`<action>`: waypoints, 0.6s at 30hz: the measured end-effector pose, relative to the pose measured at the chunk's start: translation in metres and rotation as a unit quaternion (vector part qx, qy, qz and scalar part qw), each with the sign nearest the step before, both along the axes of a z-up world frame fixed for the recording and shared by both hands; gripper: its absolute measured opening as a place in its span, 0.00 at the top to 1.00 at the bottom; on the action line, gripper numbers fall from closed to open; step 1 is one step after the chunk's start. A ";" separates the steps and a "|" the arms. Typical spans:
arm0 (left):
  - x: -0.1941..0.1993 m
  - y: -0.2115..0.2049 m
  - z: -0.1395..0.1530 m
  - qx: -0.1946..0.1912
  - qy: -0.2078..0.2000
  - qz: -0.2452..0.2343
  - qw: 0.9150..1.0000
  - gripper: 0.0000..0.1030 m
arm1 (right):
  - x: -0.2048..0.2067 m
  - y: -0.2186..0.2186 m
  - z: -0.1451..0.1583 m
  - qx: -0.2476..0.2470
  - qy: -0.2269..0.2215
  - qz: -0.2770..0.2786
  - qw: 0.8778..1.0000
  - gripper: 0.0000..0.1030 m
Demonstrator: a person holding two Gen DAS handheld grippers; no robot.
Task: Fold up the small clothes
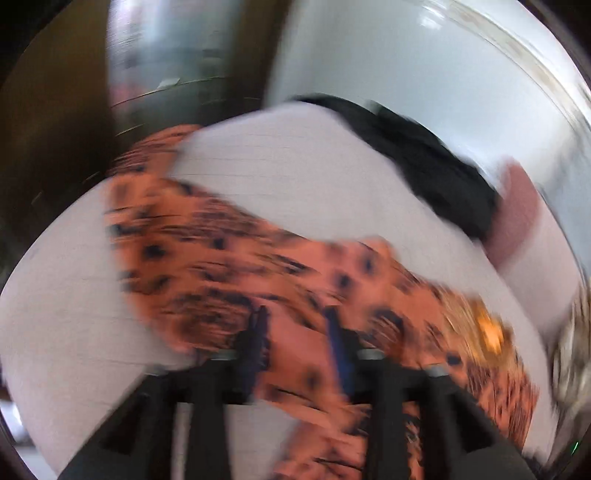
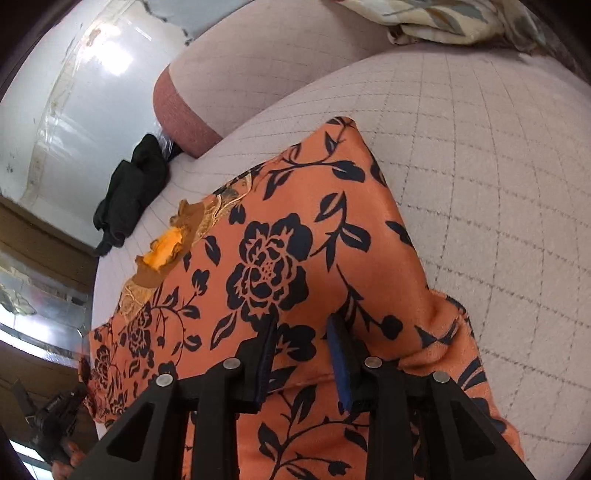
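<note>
An orange garment with a dark blue flower print (image 2: 295, 258) lies on a pale quilted bed (image 2: 480, 184). It has a gold and yellow neck patch (image 2: 166, 251). My right gripper (image 2: 303, 332) stands over the cloth with its jaws apart and cloth between the fingers. In the blurred left wrist view the same garment (image 1: 221, 266) stretches across the bed (image 1: 277, 177), and my left gripper (image 1: 295, 332) has its jaws apart with orange cloth between them. Whether either gripper pinches the cloth does not show.
A dark green garment (image 2: 129, 192) lies near the bed's far edge, also in the left wrist view (image 1: 424, 162). A pink-ended bolster (image 2: 221, 92) and a floral cloth (image 2: 461, 22) lie at the head. A pale wall (image 2: 74, 92) stands beyond.
</note>
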State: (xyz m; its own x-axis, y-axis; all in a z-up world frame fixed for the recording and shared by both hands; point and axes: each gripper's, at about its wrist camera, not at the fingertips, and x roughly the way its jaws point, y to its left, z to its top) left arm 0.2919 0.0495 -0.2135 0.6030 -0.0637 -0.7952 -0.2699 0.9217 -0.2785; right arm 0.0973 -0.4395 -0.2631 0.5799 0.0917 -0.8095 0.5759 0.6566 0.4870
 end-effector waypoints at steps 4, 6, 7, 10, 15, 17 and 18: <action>-0.016 0.069 0.012 -0.018 -0.038 0.116 0.992 0.22 | 0.001 0.001 -0.003 0.003 -0.005 -0.001 1.000 0.69; -0.019 0.098 0.010 -0.030 -0.047 0.142 0.988 0.18 | 0.000 0.001 -0.003 0.005 -0.007 -0.003 1.000 0.69; -0.017 0.111 0.005 -0.035 -0.044 0.147 0.988 0.18 | -0.001 0.001 -0.003 0.005 -0.007 -0.003 1.000 0.69; -0.003 0.150 -0.016 -0.078 -0.021 0.146 0.986 0.18 | -0.002 0.000 -0.002 0.000 -0.010 -0.006 1.000 0.68; 0.020 0.185 -0.045 -0.130 -0.006 0.165 0.978 0.18 | 0.001 0.008 0.000 -0.019 -0.009 -0.001 1.000 0.59; 0.032 0.189 -0.042 -0.130 -0.018 0.163 0.978 0.18 | 0.003 0.011 0.002 -0.022 -0.018 0.008 1.000 0.49; 0.041 0.185 -0.039 -0.118 -0.018 0.154 0.981 0.18 | 0.004 0.014 0.002 -0.029 -0.018 0.013 0.999 0.47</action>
State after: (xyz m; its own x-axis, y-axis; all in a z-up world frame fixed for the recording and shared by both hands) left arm 0.3327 0.2347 -0.2527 0.6499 -0.0547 -0.7580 -0.5109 0.7070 -0.4891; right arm 0.1015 -0.4255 -0.2608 0.6063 0.0595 -0.7930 0.5420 0.6988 0.4668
